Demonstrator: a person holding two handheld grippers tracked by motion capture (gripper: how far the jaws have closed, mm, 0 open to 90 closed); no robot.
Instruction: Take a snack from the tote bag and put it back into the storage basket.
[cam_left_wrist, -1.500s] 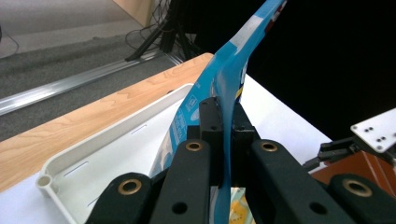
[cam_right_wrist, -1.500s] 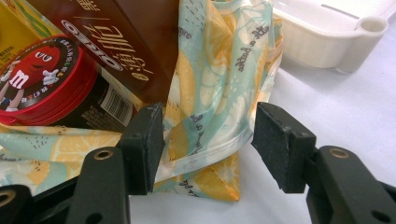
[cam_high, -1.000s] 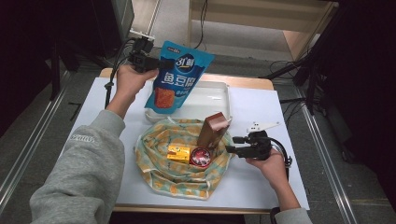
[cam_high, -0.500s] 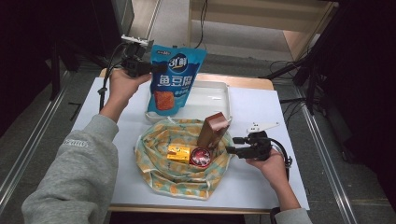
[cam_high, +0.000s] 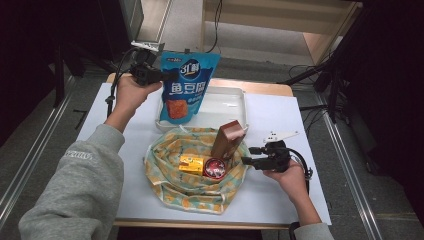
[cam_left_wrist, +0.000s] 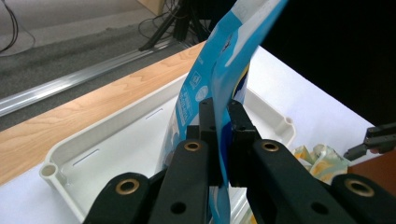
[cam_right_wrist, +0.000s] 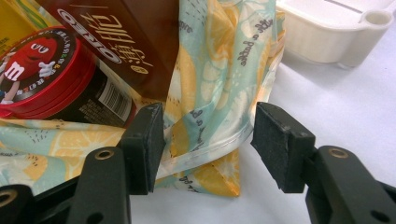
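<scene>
A blue snack bag (cam_high: 187, 87) hangs upright over the white tray (cam_high: 230, 97), its lower end at the tray's left part. My left gripper (cam_high: 159, 76) is shut on the bag's upper left edge; in the left gripper view the pads (cam_left_wrist: 223, 116) pinch the blue film (cam_left_wrist: 224, 60). My right gripper (cam_high: 247, 161) lies low at the right rim of the lemon-print cloth bag (cam_high: 165, 175). Its jaws (cam_right_wrist: 208, 144) stand open, astride a fold of the cloth rim (cam_right_wrist: 210, 93). Inside the cloth bag are a brown box (cam_high: 227, 140), a red round tin (cam_high: 215, 167) and a yellow box (cam_high: 191, 164).
The white tray (cam_left_wrist: 116, 140) sits at the table's far side, against a wooden strip (cam_left_wrist: 93, 107). The brown box (cam_right_wrist: 126, 32) and red tin (cam_right_wrist: 42, 65) lie close behind my right jaws. Bare white tabletop (cam_high: 280, 120) lies right of the tray.
The snack bag has swung from a tilt to hang straighter, and my left hand has sunk a little with it. My right gripper has stayed put.
</scene>
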